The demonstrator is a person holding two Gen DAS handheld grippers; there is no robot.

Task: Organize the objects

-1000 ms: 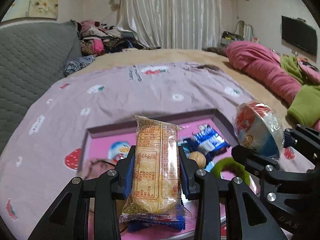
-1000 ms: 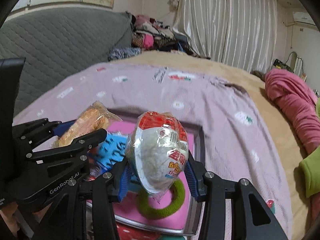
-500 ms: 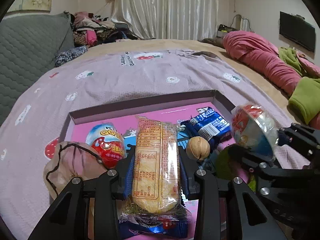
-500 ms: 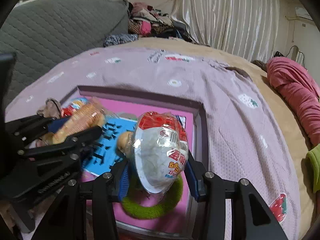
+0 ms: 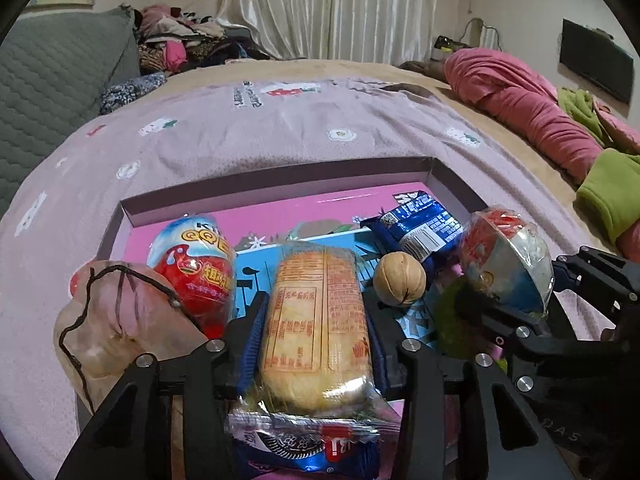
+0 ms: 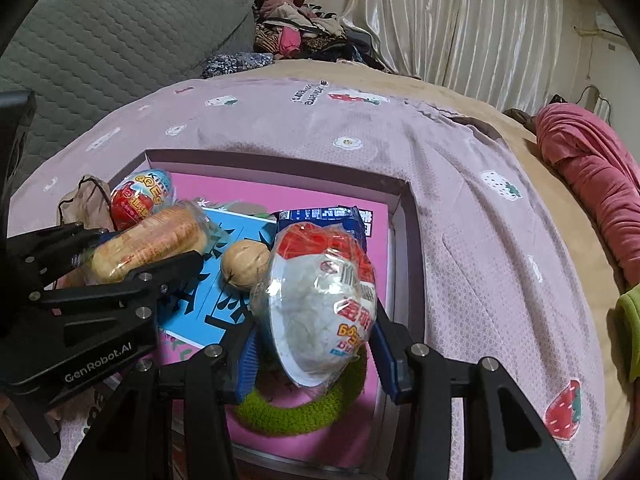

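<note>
Now left gripper [image 5: 314, 344] opening around cracker pack [image 5: 316, 320]; right gripper [image 6: 320, 344] clamps egg [image 6: 324, 300].

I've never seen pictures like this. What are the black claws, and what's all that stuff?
Those claws are two grabber tools, one in each of a person's hands. A camera sits on each: one picture looks along the left gripper, the other along the right gripper. On the bed lies a pink tray holding a walnut, a blue cookie packet, a green ring and an egg treat. The right gripper pinches another wrapped egg. A cracker packet sits between the left jaws, which have just been opening.
</note>
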